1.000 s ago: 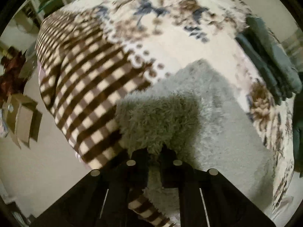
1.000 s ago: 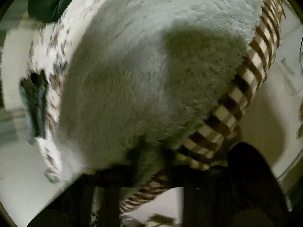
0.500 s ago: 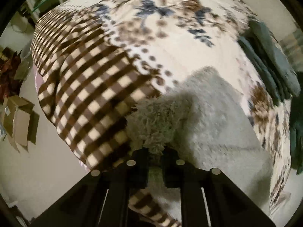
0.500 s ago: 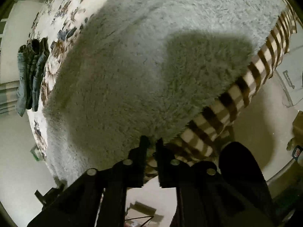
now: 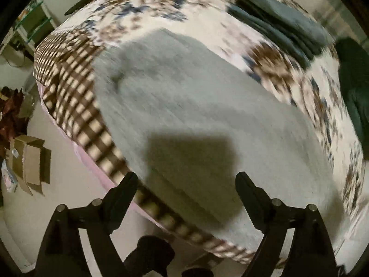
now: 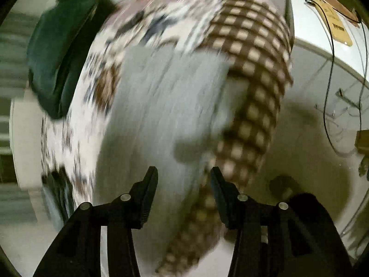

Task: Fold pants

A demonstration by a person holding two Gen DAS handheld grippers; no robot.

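**Both grippers opening above grey pants on the bed**

The grey fleecy pants (image 5: 196, 106) are lying flat on the patterned bedspread (image 5: 161, 16), along its checked edge. The left gripper (image 5: 186, 182) is hanging above the pants' near edge; its jaws are spreading wide, with nothing pinched between them. The right gripper (image 6: 184, 177) is hanging over the pants (image 6: 161, 106) where they are meeting the checked border; its jaws are opening too, with no cloth gripped. A folded stack of dark clothes (image 5: 276, 23) is sitting at the bedspread's far side. Both views are blurring heavily, so the pants' folds and seams cannot be made out. The grippers' bodies are hiding the pants' nearest edge.
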